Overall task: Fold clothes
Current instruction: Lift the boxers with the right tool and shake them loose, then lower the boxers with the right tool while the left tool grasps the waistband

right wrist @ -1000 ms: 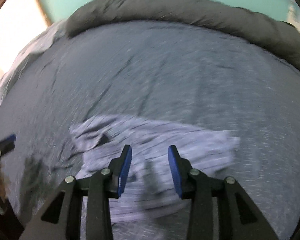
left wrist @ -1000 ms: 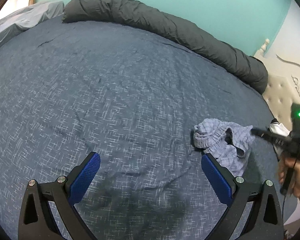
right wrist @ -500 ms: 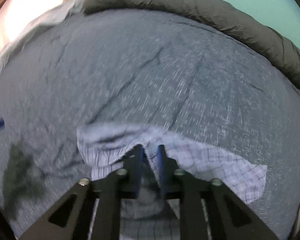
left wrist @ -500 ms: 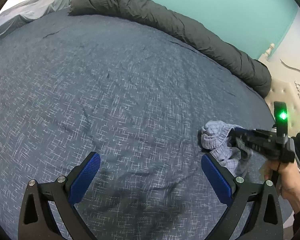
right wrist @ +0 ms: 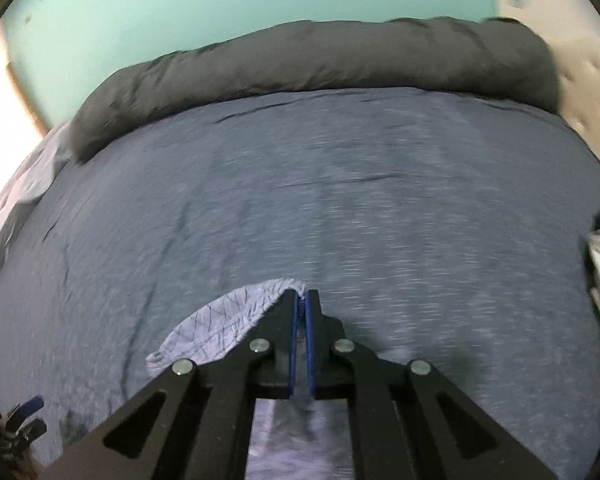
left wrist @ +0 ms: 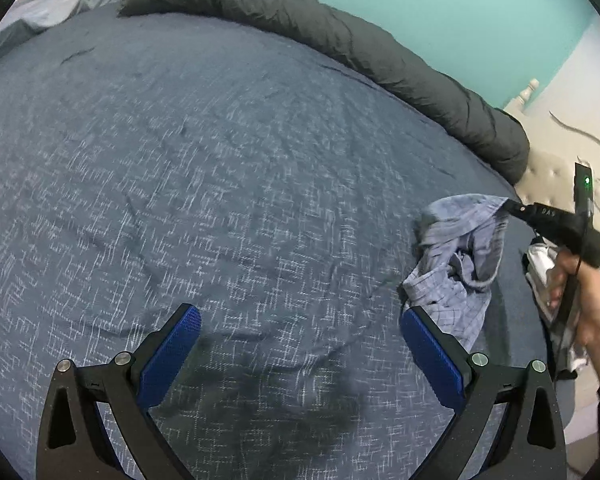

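Note:
A light blue checked garment [left wrist: 456, 264] hangs crumpled above the dark blue bed cover [left wrist: 220, 160] at the right. My right gripper [left wrist: 514, 206] has pinched its upper edge and lifts it. In the right wrist view that gripper [right wrist: 302, 294] is shut on the garment [right wrist: 228, 328], whose cloth spills out to the left and below the fingers. My left gripper [left wrist: 300, 330] stands wide open low over the bed cover, with nothing between its blue pads [left wrist: 428, 356]. The garment's lower edge lies just beyond its right finger.
A rolled dark grey duvet [left wrist: 340, 44] runs along the far edge of the bed by the teal wall. A cream tufted headboard [left wrist: 552, 176] stands at the right. More black and white clothes [left wrist: 544, 276] lie at the right edge near a person's hand [left wrist: 588, 308].
My right gripper has shut on the checked garment and raised it off the bed, so the cloth now hangs stretched. The left gripper has stayed open and about where it was.

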